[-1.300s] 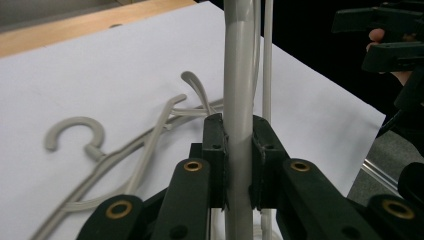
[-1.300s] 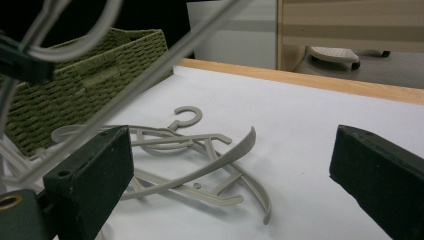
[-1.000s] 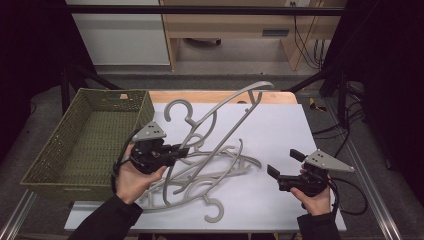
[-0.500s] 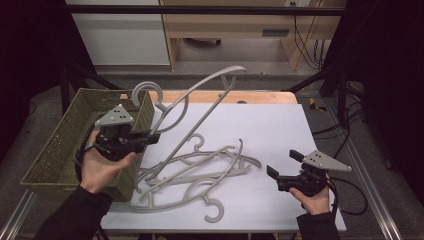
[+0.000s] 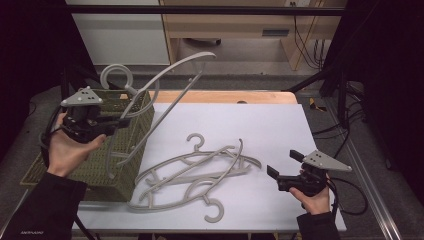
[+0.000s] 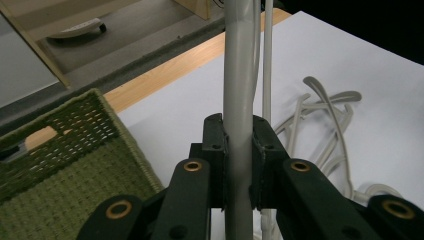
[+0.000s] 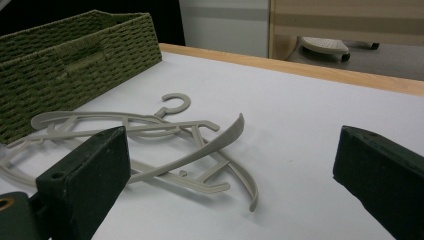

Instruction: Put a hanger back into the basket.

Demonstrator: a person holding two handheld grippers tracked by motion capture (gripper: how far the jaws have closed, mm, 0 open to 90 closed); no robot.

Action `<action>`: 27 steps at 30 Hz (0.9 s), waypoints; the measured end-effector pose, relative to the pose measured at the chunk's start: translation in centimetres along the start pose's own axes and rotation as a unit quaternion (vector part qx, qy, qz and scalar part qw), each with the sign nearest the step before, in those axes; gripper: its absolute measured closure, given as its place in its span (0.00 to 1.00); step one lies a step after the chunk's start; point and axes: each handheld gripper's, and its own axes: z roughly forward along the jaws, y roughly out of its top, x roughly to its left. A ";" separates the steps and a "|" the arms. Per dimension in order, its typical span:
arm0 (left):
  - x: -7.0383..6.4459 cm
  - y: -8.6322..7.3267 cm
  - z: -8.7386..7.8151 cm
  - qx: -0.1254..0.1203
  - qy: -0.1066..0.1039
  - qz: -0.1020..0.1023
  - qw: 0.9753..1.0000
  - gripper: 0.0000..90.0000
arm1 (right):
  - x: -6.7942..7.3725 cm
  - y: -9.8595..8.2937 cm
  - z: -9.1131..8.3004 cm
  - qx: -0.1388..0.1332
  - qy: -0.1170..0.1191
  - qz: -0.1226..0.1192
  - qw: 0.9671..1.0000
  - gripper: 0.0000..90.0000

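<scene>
Left gripper (image 5: 122,121) is clamped on 1 grey plastic coat hanger (image 5: 165,82), held up over the green woven basket (image 5: 131,165). Right gripper (image 5: 283,166) sits wide open beside the pile of grey hangers (image 5: 195,172) on the white table (image 5: 260,125). No readable writing anywhere.

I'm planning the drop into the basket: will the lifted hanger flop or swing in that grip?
The lifted hanger probably stays stiff: it keeps its curve in the air. Clamped on one arm by the left gripper, its long unsupported end may pivot. Over the basket, its hook could snag the weave.
</scene>
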 end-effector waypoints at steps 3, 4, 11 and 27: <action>0.9 -0.2 -0.3 0.000 0.007 -0.002 1.000 0.89 | 0.0 0.0 0.1 -0.001 -0.001 -0.003 1.000 0.02; 1.8 -0.4 -0.6 0.002 0.015 -0.002 1.000 0.89 | 0.0 0.0 0.1 0.000 -0.001 -0.004 1.000 0.02; 4.4 -1.0 -1.0 0.019 0.042 -0.010 0.999 0.89 | 0.0 0.0 0.1 -0.001 0.000 -0.004 1.000 0.02; 8.9 -5.0 -1.5 0.067 0.079 -0.028 0.994 0.89 | 0.0 0.0 0.2 0.002 0.000 -0.004 1.000 0.02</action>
